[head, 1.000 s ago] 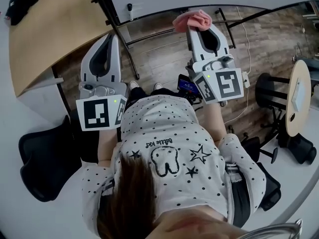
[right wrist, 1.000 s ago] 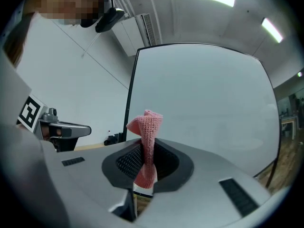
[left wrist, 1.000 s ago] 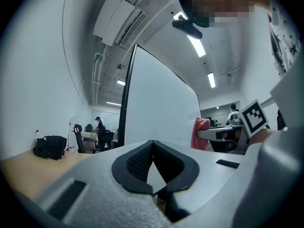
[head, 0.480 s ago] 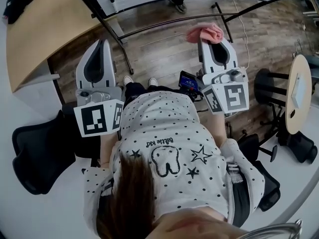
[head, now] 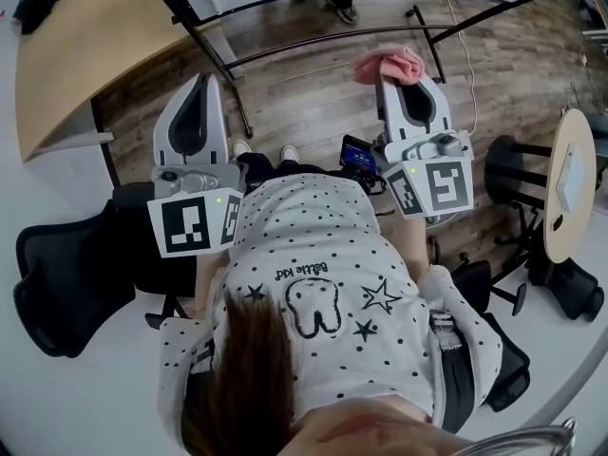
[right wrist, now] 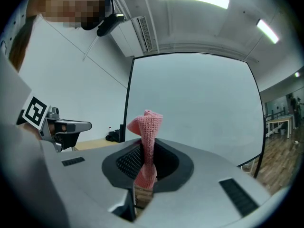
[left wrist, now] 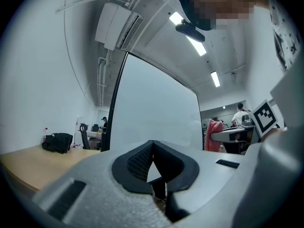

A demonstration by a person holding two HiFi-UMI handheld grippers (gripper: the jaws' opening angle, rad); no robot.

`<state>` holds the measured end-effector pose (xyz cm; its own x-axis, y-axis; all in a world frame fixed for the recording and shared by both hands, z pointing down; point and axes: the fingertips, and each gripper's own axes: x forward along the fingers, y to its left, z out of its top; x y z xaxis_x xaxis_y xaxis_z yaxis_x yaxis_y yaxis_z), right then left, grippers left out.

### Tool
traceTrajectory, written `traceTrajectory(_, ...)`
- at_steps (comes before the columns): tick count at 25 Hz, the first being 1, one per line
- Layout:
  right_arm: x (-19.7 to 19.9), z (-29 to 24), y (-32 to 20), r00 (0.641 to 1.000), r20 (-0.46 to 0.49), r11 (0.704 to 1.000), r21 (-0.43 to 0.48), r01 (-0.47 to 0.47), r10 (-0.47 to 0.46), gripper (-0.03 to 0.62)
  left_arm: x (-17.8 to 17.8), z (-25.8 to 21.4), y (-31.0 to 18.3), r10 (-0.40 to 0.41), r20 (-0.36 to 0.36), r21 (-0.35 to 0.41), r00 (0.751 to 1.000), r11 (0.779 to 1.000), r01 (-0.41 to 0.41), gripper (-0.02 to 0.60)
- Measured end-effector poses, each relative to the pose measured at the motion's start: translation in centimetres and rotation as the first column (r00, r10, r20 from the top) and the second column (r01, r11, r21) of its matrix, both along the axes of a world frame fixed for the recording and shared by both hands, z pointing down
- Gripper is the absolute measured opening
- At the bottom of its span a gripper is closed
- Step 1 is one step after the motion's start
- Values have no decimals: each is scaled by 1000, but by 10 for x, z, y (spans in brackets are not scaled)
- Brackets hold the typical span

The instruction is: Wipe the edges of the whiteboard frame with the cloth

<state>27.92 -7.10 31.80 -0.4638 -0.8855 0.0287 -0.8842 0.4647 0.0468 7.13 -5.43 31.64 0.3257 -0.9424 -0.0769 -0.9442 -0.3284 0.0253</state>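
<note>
My right hand-held gripper point(right wrist: 145, 170) is clamped on the pink cloth point(right wrist: 148, 125), whose free end stands up out of the jaws, facing the whiteboard point(right wrist: 199, 108) and its dark frame point(right wrist: 127, 99). My left hand-held gripper point(left wrist: 152, 167) has its jaws together on nothing and points at the same board. Both are held out above the wooden floor point(head: 313, 103).

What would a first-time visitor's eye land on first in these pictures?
The pink cloth, pinched upright in the right gripper, stands out against the big whiteboard ahead. From the head view, the black-and-white marker cubes on both grippers catch the eye; the left gripper is shut and empty.
</note>
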Motion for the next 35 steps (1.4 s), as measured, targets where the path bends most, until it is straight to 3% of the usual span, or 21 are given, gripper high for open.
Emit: traceTrajectory(35, 7, 10, 3, 999, -4, 999, -30, 38, -38, 32, 22, 7, 8, 18, -5, -16, 1000, 1000, -18, 15)
